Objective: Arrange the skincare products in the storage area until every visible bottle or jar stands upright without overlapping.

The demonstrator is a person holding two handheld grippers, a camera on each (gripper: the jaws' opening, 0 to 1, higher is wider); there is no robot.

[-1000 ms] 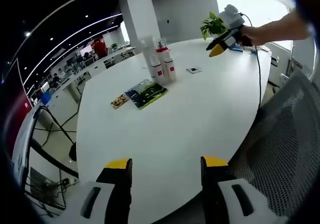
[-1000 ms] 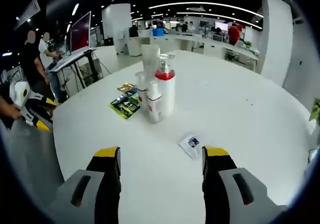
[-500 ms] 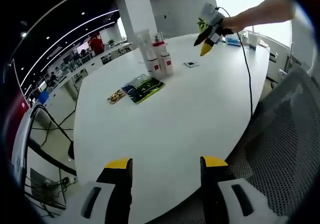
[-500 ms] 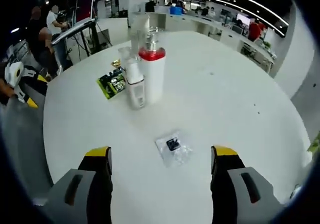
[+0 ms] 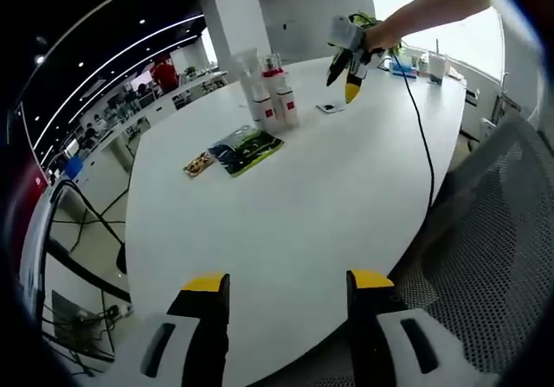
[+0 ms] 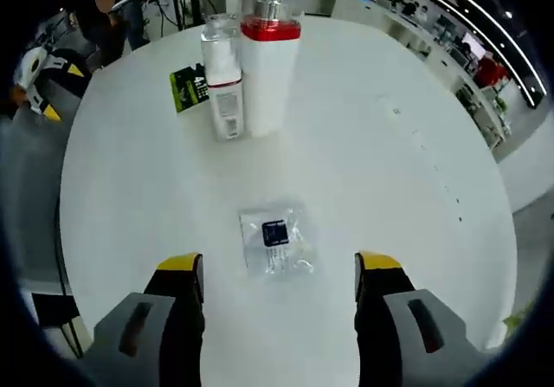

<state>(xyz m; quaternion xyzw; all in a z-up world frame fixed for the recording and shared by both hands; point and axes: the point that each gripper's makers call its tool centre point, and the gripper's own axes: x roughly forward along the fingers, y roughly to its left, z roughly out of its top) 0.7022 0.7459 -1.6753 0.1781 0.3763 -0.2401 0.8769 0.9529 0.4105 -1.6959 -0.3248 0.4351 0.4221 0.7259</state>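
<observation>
My right gripper [image 6: 275, 274] hangs with jaws spread over the clear sachet [image 6: 275, 241]; my left gripper [image 5: 281, 285] is also released. If I descend carelessly, I may knock the upright bottles [image 6: 249, 67].

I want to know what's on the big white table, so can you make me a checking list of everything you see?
Surface: white table, mostly bare.
Job's things: bottles standing upright, close together; the tall one has a red band.
Clutter: small clear packet lying flat between the right tool's jaws; green packet and a small snack packet lying flat.
Grippers: right tool open, above the clear packet; left tool open, at the table edge.
Cables: black cable trailing from the right tool.
Surroundings: mesh chair, potted plant, open office behind.
</observation>
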